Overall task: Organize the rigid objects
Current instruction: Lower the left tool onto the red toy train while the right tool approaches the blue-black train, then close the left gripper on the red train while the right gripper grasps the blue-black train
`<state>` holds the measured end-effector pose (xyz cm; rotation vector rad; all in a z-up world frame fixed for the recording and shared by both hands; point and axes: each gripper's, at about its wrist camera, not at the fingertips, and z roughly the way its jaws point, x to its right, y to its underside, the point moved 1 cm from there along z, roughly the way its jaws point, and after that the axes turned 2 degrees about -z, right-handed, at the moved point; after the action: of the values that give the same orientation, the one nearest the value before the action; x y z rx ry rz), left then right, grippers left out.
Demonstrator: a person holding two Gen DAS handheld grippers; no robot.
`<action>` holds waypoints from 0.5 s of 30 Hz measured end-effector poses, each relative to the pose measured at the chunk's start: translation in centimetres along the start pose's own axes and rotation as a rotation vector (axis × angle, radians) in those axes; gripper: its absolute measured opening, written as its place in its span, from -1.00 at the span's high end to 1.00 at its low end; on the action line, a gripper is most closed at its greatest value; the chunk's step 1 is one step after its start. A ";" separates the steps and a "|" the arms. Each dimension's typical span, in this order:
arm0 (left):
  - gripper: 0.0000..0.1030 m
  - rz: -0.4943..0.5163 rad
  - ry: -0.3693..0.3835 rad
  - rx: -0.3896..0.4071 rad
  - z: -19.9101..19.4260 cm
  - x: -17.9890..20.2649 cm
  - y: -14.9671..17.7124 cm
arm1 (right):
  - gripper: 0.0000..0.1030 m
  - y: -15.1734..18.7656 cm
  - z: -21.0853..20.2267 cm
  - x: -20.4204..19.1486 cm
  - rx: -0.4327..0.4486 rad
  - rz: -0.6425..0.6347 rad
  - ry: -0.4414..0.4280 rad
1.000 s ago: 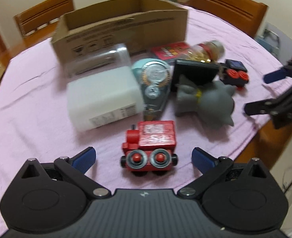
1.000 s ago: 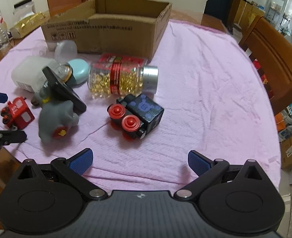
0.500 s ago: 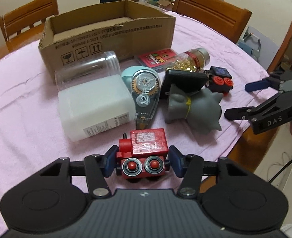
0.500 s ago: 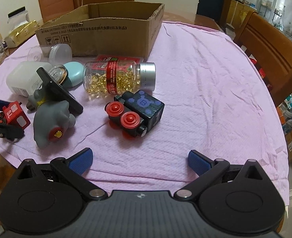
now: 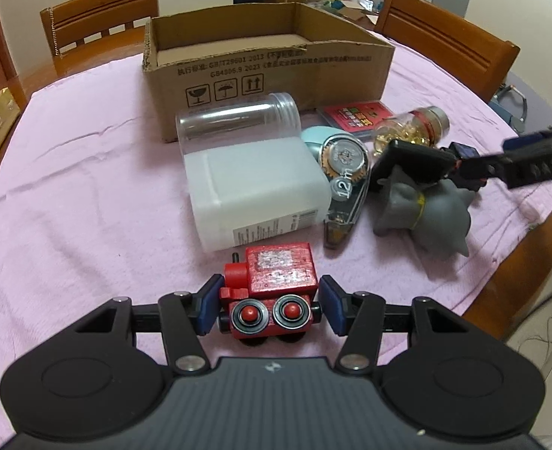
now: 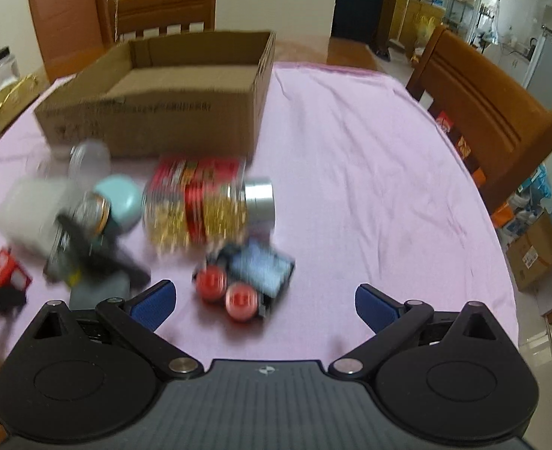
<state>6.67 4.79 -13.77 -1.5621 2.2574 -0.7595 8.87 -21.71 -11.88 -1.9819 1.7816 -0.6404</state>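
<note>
The left tool (image 5: 269, 305) is clamping a red toy train (image 5: 272, 292) at 6 o'clock while the right tool (image 6: 264, 300) is hovering wide near a blue toy train (image 6: 253, 273) on the pink surface (image 6: 369, 187).

The cardboard box (image 5: 268, 71) sits behind the clutter on the tablecloth (image 5: 81, 195). Before it lies a clear jar (image 5: 234, 120), then a plastic container (image 5: 257, 191), with the toy train (image 5: 272, 292) nearest. Right of the container lie a correction tape (image 5: 345, 183) and a toy cat (image 5: 425, 210).
</note>
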 end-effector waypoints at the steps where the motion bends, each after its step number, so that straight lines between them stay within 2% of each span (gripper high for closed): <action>1: -0.05 -0.001 -0.006 0.001 0.1 0.1 0.0 | -1.00 -0.5 0.5 0.0 -0.001 -0.002 -0.006; 8: -0.05 -0.008 -0.049 0.001 0.3 0.7 -0.1 | -1.00 -0.6 3.2 0.2 -0.060 -0.037 0.008; 15: -0.06 -0.033 -0.074 -0.005 0.3 1.0 0.0 | -1.00 1.6 2.8 3.6 -0.107 -0.017 0.015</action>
<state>6.48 3.81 -13.90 -1.6068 2.1877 -0.6928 9.48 -25.49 -14.85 -2.0691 1.8455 -0.5776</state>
